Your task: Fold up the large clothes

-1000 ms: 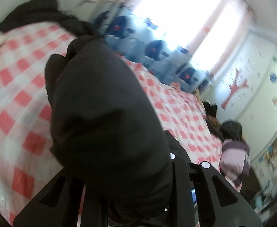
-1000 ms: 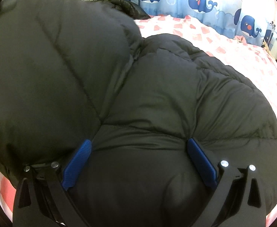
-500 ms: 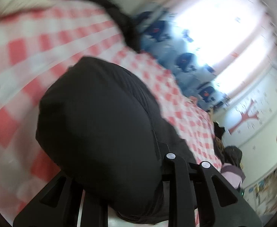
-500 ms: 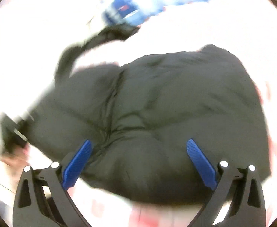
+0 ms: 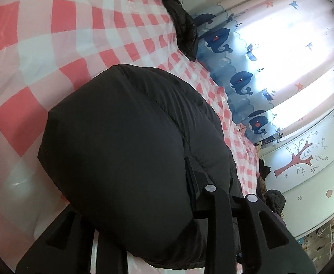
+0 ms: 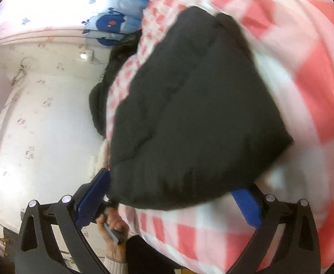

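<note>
Black puffer jacket (image 5: 130, 159) fills the space between the arms of the left tongs (image 5: 144, 239), a bulging quilted fold of it pressed over them so that the tips are hidden; whether these tongs clamp the fabric or merely lie under it I cannot tell. In the right wrist view the right tongs (image 6: 167, 203) stand wide, their blue pads (image 6: 91, 201) spread to either side of the near edge of the same jacket (image 6: 194, 114), one pad just beside its left corner and the other partly under its right edge, with neither seen pinching the cloth. That view is blurred. The jacket lies bundled in a thick lump on a red-and-white checked cloth (image 5: 52, 57) that covers the surface beneath. Below the right tongs a bare hand (image 6: 114, 226) with a cream cuff grips a dark handle. Beyond the jacket, at the far edge of the checked cloth, a second dark garment (image 5: 182, 20) lies heaped. Behind it hangs a curtain printed with blue whales (image 5: 240, 80) before a bright window, and to the right a wall carries a red tree decal (image 5: 299, 157).
</note>
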Available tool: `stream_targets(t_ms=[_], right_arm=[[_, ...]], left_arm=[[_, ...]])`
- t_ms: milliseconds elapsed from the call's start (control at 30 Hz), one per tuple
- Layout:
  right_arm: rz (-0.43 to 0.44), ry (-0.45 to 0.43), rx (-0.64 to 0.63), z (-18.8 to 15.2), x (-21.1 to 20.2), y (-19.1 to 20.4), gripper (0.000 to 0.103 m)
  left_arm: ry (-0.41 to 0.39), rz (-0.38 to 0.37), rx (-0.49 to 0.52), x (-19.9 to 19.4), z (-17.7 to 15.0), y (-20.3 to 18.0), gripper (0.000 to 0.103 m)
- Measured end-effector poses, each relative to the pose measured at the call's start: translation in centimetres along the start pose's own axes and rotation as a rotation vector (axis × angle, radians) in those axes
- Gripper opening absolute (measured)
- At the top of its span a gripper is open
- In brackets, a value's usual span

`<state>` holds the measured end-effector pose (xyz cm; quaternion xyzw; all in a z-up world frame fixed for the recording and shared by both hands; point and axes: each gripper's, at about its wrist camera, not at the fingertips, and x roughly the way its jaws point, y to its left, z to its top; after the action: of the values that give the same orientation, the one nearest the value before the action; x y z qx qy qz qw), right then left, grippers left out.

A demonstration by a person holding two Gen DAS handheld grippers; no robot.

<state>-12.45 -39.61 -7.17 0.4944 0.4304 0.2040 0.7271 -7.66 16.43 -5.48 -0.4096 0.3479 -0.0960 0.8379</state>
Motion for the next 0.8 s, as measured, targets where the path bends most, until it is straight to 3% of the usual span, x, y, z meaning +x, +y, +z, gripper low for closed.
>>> stream_targets(t_ms=[100, 300, 333, 367, 400, 467, 567, 667, 800], right_arm=[[-0.134, 0.024, 0.019, -0.4, 1.2, -1.7, 0.096], [-0.046, -0.121, -0.004, -0.3, 0.7, -0.8, 0.094], [-0.047, -0.13, -0.026, -0.4, 0.6, -0.3, 0.087], [-0.056, -0.137, -0.038, -0.5, 0.6, 0.2, 0.072], [-0.066, -0.145, -0.038, -0.6, 0.6, 0.6, 0.064], [-0.057, -0.153, -0.029, -0.1, 0.5, 0.7, 0.033], [-0.01, -0.141, -0.002, 0.8, 1.4, 0.2, 0.022], [0.003, -0.143, -0.058, 0.8, 1.8, 2.1, 0.017], [0.05, -0.165, -0.159, -1.2, -1.3, 5.4, 0.015]], left_arm=[[0.003, 0.001, 0.003, 0.1, -0.1, -0.1, 0.027], [0.015, 0.013, 0.025, 0.0, 0.1, -0.4, 0.026], [0.015, 0.015, 0.024, 0.0, 0.1, -0.4, 0.026], [0.015, 0.02, 0.019, 0.1, 0.2, -0.3, 0.026], [0.015, 0.02, 0.011, 0.1, 0.2, -0.2, 0.026], [0.02, 0.02, -0.002, 0.2, 0.3, 0.0, 0.026], [0.037, 0.009, -0.015, 0.1, 0.5, 0.0, 0.023], [0.038, -0.011, 0.006, -1.2, 0.5, -1.2, 0.017], [0.026, -0.045, 0.052, -4.9, 0.0, -3.7, 0.015]])
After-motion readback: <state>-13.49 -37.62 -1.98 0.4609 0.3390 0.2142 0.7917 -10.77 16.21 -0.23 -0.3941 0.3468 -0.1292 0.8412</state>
